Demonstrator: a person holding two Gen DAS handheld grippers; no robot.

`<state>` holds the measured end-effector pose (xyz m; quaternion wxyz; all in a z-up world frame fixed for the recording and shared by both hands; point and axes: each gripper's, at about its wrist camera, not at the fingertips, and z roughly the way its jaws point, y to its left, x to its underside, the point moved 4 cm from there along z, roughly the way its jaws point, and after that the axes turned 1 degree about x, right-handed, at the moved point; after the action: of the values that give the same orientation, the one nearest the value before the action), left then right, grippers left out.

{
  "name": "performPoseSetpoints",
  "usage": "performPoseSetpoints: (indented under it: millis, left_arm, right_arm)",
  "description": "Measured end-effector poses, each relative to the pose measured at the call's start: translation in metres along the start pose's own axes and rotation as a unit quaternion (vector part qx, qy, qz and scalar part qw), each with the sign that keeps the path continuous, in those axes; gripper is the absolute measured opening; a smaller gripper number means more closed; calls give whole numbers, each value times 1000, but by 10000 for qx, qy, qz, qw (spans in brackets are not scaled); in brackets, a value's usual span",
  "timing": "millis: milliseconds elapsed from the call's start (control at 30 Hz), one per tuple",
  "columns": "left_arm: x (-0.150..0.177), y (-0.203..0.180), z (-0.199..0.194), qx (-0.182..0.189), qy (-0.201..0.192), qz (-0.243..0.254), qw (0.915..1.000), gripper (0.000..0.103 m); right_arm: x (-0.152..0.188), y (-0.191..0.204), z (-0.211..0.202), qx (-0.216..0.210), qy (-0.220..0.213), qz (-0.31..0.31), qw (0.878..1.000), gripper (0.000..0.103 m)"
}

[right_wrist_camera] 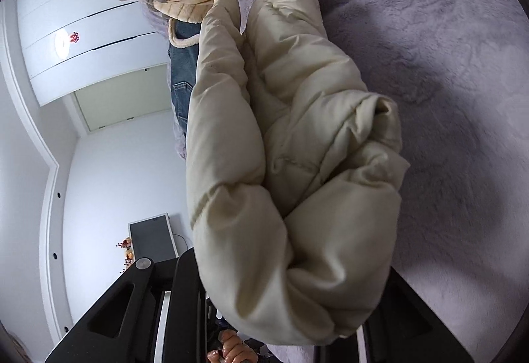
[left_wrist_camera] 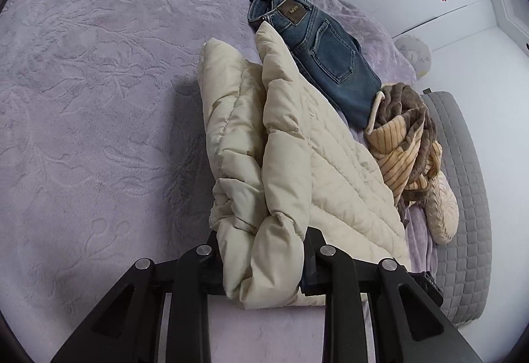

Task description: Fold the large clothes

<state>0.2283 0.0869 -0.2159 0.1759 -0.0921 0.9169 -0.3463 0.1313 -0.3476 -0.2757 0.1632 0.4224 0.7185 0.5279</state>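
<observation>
a: left gripper (left_wrist_camera: 264,267), 6 o'clock in its view: fingers pinching a bunched edge of the cream puffer jacket (left_wrist_camera: 291,144). right gripper (right_wrist_camera: 291,303): jacket bulk fills the gap and hides the tips; it looks clamped on the jacket, though contact itself is covered.

b: jacket position?

a: gathered lengthwise, part lifted, far end resting on the lilac bedspread (left_wrist_camera: 92,91). beyond, toward 1 o'clock, folded jeans (left_wrist_camera: 317,45); at 3 o'clock a brown striped fleece garment (left_wrist_camera: 406,138), touching the jeans.

b: step?

a: judged mid-fold, both ends held. next move likely needs laying it flat on open bedspread, layers aligned, clear of the jeans.
</observation>
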Motion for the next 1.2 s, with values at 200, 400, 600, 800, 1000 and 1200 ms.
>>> performPoseSetpoints:
  millis: [200, 400, 600, 800, 1000, 1200]
  left_arm:
    - [38, 18, -27, -162, 333, -10, 9993, 29]
    - [81, 45, -38, -708, 741, 97, 9947, 29]
    - [98, 53, -37, -1262, 1003, 284, 9865, 36]
    - [94, 42, -52, -1807, 957, 820, 9754, 49]
    - [93, 32, -69, -2035, 682, 1159, 9698, 88]
    - [89, 28, -72, -2113, 640, 1310, 9665, 103]
  right_arm:
    - [31, -11, -25, 14, 74, 166, 9998, 25]
    - [75, -42, -48, 148, 157, 369, 9991, 25]
    - [83, -66, -51, 598, 165, 581, 9964, 32]
    - [75, -36, -49, 1183, 265, 108, 9926, 43]
    - [80, -14, -48, 1819, 454, -449, 9812, 56]
    - [97, 9, -44, 2451, 729, -1203, 9592, 73]
